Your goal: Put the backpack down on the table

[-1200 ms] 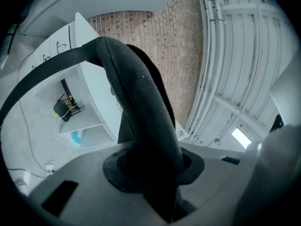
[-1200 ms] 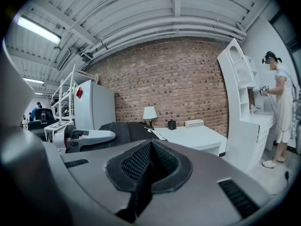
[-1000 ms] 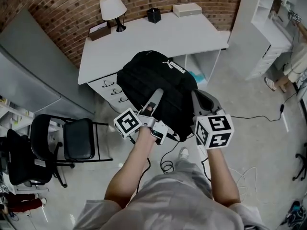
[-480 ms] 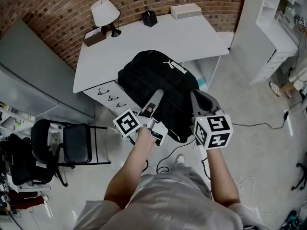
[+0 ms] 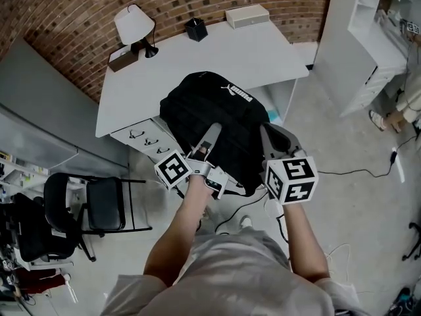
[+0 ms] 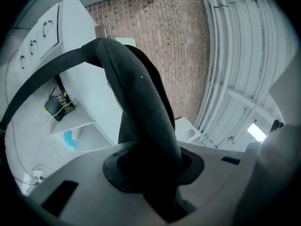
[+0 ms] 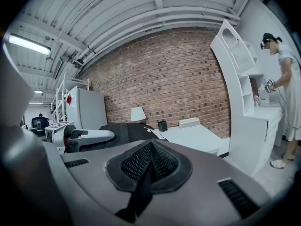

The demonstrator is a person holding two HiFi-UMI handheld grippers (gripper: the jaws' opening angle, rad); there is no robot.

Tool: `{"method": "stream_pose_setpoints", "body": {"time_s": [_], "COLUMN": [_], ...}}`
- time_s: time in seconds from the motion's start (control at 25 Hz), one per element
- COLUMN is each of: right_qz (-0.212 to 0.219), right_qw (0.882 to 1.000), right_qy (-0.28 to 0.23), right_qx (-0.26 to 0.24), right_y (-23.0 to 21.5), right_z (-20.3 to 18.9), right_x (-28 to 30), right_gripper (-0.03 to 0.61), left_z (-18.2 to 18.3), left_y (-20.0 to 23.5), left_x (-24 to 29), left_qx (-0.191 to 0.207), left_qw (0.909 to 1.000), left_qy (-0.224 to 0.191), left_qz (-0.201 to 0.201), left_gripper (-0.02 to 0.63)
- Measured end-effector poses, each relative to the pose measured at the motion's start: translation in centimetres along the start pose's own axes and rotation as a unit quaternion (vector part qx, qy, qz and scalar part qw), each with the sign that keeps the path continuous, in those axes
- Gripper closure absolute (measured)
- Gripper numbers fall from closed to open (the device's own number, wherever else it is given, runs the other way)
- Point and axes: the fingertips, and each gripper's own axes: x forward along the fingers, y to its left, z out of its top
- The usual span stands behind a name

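The black backpack (image 5: 210, 114) hangs in the air between me and the white table (image 5: 197, 58), its top over the table's front edge. My left gripper (image 5: 209, 138) is shut on a thick padded shoulder strap (image 6: 141, 112), which arches up out of the jaws in the left gripper view. Beside it, my right gripper (image 5: 273, 140) is shut on a thin black webbing strap (image 7: 142, 185) at the pack's right side. In the right gripper view the backpack (image 7: 127, 132) and the left gripper (image 7: 89, 138) show to the left, with the table (image 7: 197, 138) beyond.
On the table's far edge stand a white lamp (image 5: 131, 26), a brown box (image 5: 122, 56), a black cup (image 5: 195, 29) and a white box (image 5: 247, 16). Drawers (image 5: 148, 140) sit under the table's left end. A folding chair (image 5: 99, 206) is left, white shelving (image 5: 368, 38) right, a person (image 7: 287, 79) beside it. Cables (image 5: 227, 219) lie on the floor.
Both grippers have carried the backpack closer to the table, so the pack now overlaps more of its front edge. Both grips are unchanged.
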Motion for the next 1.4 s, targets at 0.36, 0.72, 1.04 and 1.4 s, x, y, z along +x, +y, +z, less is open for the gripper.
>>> {"method": "stream_pose_setpoints", "body": {"time_s": [0.36, 0.72, 1.04, 1.4], "right_qz": [-0.023, -0.063, -0.101, -0.137], "right_qw": [1.000, 0.998, 0.995, 0.991], "right_qy": [-0.005, -0.005, -0.006, -0.007], "right_qx": [-0.004, -0.004, 0.001, -0.002], "right_y": [-2.0, -3.3, -1.9, 0.2], "right_z": [0.6, 2.3, 4.5, 6.3], "right_x": [2.5, 8.4, 15.1, 21.7], "right_gripper": [0.578, 0.578, 0.578, 0.578], "left_z": [1.5, 6.4, 13.5, 20.8], "left_y": [1.4, 3.0, 4.0, 5.6], "left_x": [3.3, 7.7, 11.0, 13.6], "left_qx": [-0.007, -0.015, -0.015, -0.022], "left_qw": [0.9998, 0.9986, 0.9958, 0.9922], "left_qy": [0.013, 0.045, 0.080, 0.108], "left_qz": [-0.011, -0.025, -0.041, -0.058], "left_gripper": [0.502, 0.502, 0.502, 0.502]}}
